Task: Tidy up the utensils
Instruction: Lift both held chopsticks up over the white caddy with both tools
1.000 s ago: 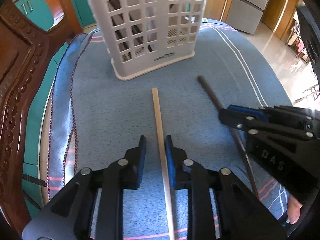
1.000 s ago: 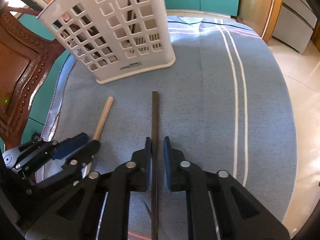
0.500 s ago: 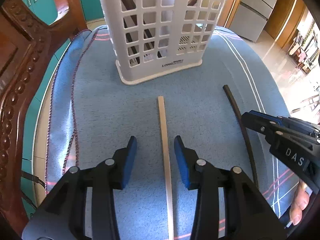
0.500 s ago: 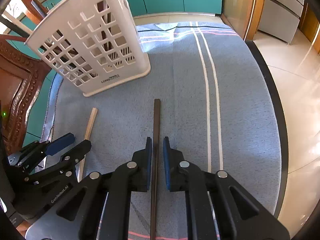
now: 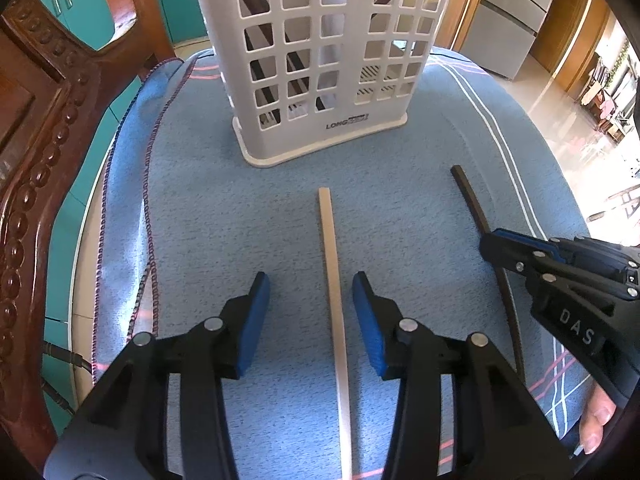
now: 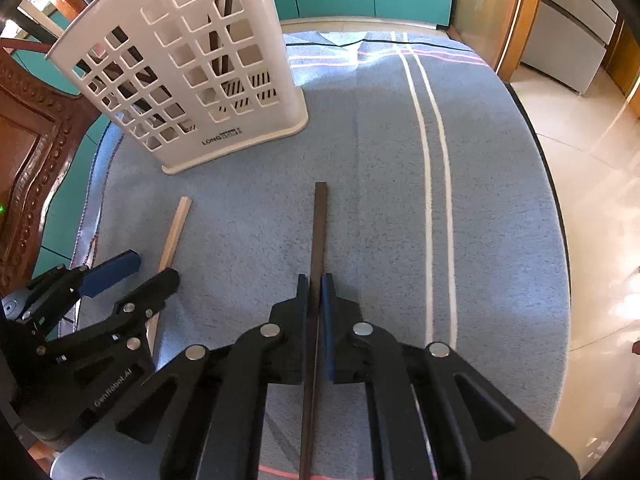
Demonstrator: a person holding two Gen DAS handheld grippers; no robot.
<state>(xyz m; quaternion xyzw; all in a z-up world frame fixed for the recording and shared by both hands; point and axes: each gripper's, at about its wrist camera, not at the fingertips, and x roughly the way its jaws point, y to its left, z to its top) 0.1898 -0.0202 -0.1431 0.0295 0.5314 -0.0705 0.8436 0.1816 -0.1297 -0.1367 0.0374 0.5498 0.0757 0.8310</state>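
Observation:
A light wooden chopstick [image 5: 333,264] lies on the blue cloth, pointing at the white slotted utensil basket [image 5: 320,60]. My left gripper [image 5: 310,292] is open with its jaws on either side of this chopstick, not touching it. A dark chopstick [image 6: 318,232] runs between the jaws of my right gripper [image 6: 315,284], which is shut on it. The light chopstick [image 6: 174,236] and the left gripper [image 6: 132,276] also show in the right wrist view. The dark chopstick [image 5: 472,204] and the right gripper [image 5: 496,246] show at the right of the left wrist view. The basket [image 6: 188,80] holds dark sticks.
A carved wooden chair [image 5: 36,152] stands at the table's left edge. The blue cloth [image 6: 400,200] with white stripes covers the round table. The tiled floor [image 6: 592,160] lies beyond the right edge. A cable [image 5: 60,360] hangs at the left.
My left gripper has opened wide and let go of the light chopstick, which lies on the cloth. Both grippers have drawn back a little from the basket. The right stays shut on the dark chopstick.

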